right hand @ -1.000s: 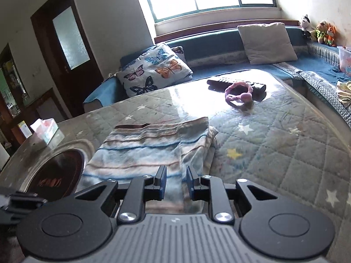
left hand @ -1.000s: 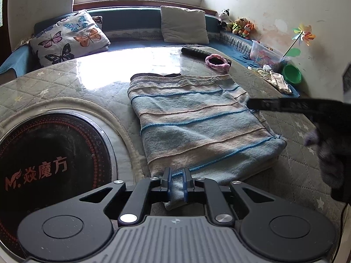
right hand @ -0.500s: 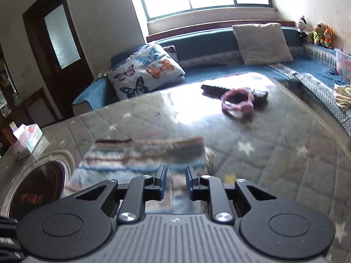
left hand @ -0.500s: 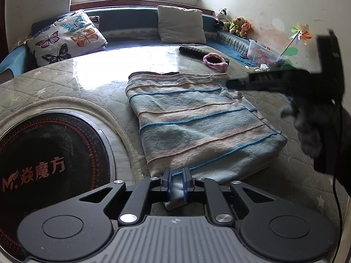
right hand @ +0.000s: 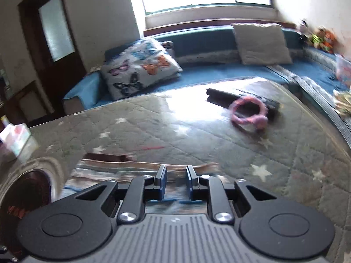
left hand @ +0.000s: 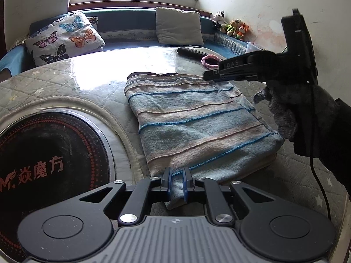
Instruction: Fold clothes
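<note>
**Fold status: garment folded once or more, final fold pending**

The striped garment (left hand: 197, 127) lies flat on the quilted table (left hand: 54, 81), already folded into a layered rectangle with stacked edges along its right side. The left gripper (left hand: 176, 183) is clenched on the near corner of the cloth. The right gripper (right hand: 175, 180) is released, its jaws apart and empty, held above the far edge of the garment. Judged remaining: grasp the far edge, bring one end over the other, then set the bundle down
</note>
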A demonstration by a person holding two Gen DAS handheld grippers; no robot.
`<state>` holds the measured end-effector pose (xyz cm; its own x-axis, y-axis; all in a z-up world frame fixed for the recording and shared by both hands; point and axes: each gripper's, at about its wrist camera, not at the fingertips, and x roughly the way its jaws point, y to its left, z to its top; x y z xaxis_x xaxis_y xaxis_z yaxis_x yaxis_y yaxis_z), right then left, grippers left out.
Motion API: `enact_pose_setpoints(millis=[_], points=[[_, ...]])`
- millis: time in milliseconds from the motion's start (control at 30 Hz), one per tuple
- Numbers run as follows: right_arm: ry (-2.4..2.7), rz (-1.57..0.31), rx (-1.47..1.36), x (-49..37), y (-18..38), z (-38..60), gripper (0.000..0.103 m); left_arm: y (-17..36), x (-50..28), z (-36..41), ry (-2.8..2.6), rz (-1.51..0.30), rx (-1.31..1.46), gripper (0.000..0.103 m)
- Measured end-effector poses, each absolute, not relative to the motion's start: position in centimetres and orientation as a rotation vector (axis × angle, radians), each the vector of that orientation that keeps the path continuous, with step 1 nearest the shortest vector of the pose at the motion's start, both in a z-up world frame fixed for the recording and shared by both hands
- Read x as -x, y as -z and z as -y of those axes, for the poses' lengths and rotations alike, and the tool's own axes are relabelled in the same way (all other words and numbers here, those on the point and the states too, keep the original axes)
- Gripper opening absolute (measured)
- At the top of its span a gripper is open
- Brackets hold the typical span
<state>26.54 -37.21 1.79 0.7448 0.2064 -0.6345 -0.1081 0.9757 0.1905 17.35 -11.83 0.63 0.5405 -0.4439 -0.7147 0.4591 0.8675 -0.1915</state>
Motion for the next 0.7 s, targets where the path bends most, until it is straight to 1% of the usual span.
enact_pose_setpoints(millis=[100,233,433,567,667,700], points=[[-0.231,-0.725,-0.119,-26.7,-2.0,35.4,0.018,-0.6,-17.3,11.8,0.538,-0.842,-0.017,0.012],[-0.236,-0.764,-0.067,-27.9,-0.9,33.2,0.018,-0.6,-17.3,11.7,0.541,-0.841,-0.011,0.012],[-0.207,-0.759,-0.078,-29.0,-0.9,32.8,0.018,-0.7,-17.2,11.6,0.536,-0.844,-0.001,0.012],[-0.210,-0.735,-0.042,-27.5,-2.1,32.8,0.023,-0.8,-16.9,11.6,0.529,-0.843,0.008,0.013],[-0.224,-0.726,-0.041,-25.8,-2.9,33.1,0.035,-1.0,-16.6,11.7,0.524,-0.839,0.013,0.019],[-0.231,-0.724,-0.037,-25.0,-3.0,33.2,0.035,-1.0,-16.5,11.7,0.522,-0.838,0.014,0.022]])
